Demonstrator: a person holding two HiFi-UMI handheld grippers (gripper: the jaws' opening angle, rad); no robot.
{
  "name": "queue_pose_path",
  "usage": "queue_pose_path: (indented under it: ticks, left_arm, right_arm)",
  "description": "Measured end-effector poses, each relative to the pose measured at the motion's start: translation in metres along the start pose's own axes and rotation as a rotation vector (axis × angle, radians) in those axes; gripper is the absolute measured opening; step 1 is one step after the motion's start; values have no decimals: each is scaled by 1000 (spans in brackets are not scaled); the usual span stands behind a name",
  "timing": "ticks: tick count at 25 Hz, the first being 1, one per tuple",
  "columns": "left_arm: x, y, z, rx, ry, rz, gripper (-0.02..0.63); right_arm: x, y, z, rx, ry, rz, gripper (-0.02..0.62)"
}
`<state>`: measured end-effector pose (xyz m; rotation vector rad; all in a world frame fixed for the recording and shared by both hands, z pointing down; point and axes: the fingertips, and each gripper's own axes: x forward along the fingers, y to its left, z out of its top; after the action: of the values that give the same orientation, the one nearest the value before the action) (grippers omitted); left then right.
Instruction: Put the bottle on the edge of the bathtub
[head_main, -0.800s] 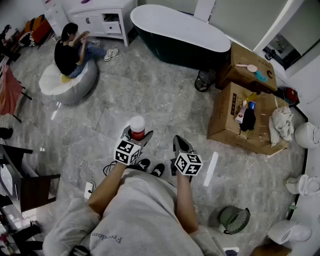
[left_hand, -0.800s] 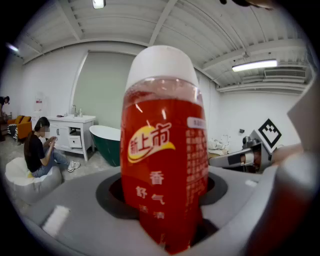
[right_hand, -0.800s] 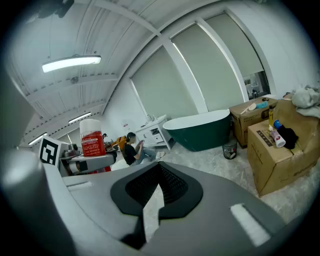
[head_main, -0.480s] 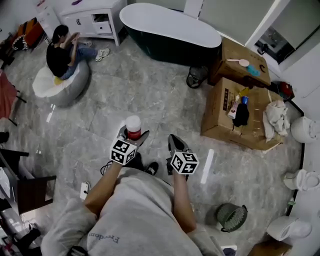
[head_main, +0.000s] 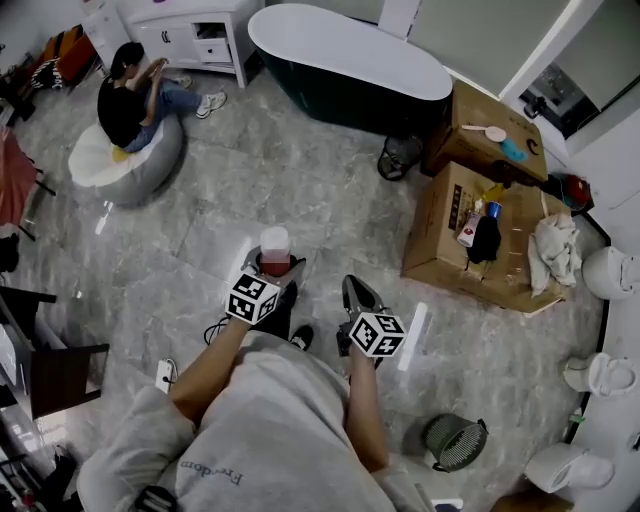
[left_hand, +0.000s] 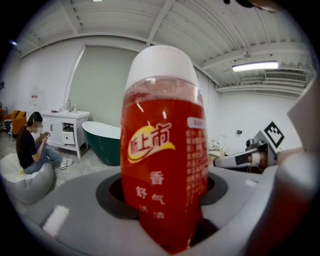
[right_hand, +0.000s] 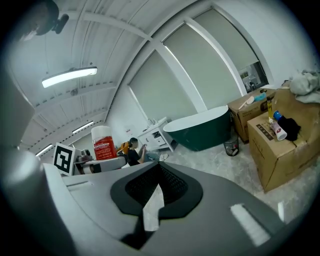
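One bottle (left_hand: 162, 145): red liquid, white cap, upright in my left gripper (head_main: 276, 266), carried above the floor (head_main: 300, 170).
Left jaws: spread wide and closed on the bottle's lower body, so the cap and most of the label stand clear above them.
Why upright: I judge this keeps the base ready to go straight down onto a ledge with no turning.
Left arm: forearm stretched forward from my body, gripper tipped slightly down and aimed toward the tub.
Right gripper (head_main: 352, 288): jaws pressed together with nothing between them. It is held forward beside the left one, apart from the bottle, as a spare.
Bathtub (head_main: 340, 88): dark outside, white inside, well apart from the bottle across the floor, next to a white cabinet (head_main: 195, 35).
Tub edge: it looks narrow and rounded, though it is too small from here to be sure.
Progress: bottle in hand, not yet placed.
Surroundings: cardboard boxes (head_main: 440, 235) to my right, a seated person (head_main: 125, 100) far left, neither between me and the tub.
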<state>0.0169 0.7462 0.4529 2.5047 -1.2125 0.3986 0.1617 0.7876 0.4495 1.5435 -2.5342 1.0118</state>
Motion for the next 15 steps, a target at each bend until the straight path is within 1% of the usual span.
queue_pose_path:
  ticks: [7,11,15]
  left_arm:
    - [48,20,20,-1,1,-30,325]
    - [84,42,48,12,-19,-58,325]
    - [117,70,77,25,-29,-71,325]
  right_arm:
    - [28,-23,28,-8,-12,-32,0]
    - [57,-34,53,-6,-40,-45,0]
    - [90,-46,74,1,-42,-65,0]
